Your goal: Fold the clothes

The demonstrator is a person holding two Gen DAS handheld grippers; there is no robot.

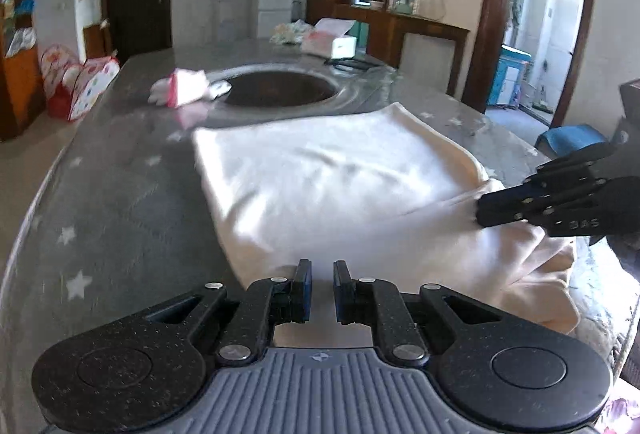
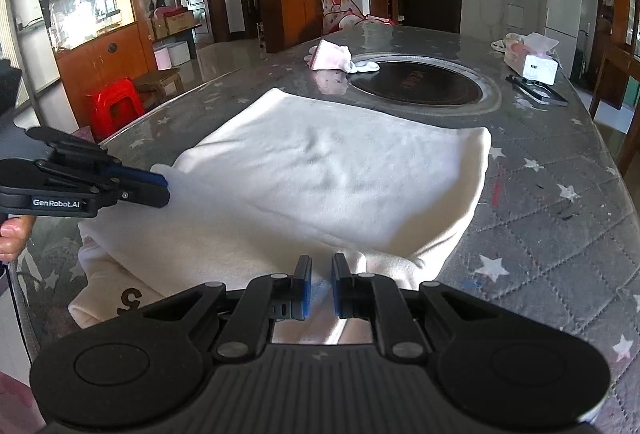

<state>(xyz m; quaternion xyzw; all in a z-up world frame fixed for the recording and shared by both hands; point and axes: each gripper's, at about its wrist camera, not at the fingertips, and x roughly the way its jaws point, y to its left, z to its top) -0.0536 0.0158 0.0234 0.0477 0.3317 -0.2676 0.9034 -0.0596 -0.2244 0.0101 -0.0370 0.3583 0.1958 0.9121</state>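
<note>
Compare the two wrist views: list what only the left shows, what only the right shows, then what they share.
Left wrist only: a blue cushion by the doorway and the right claw at the garment's edge.

Right wrist only: a red plastic stool, the left claw, and a dark printed mark on the cloth.

Both: the folded white garment, the grey star-patterned table, the round dark hob.

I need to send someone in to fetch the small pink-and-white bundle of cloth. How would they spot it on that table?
Start at the grey star-patterned table and find the dark round cooktop set into its middle. The small pink-and-white bundle lies at the cooktop's rim, on the side away from the tissue box. It is far smaller than the big cream garment, and the only pink cloth there.
</note>
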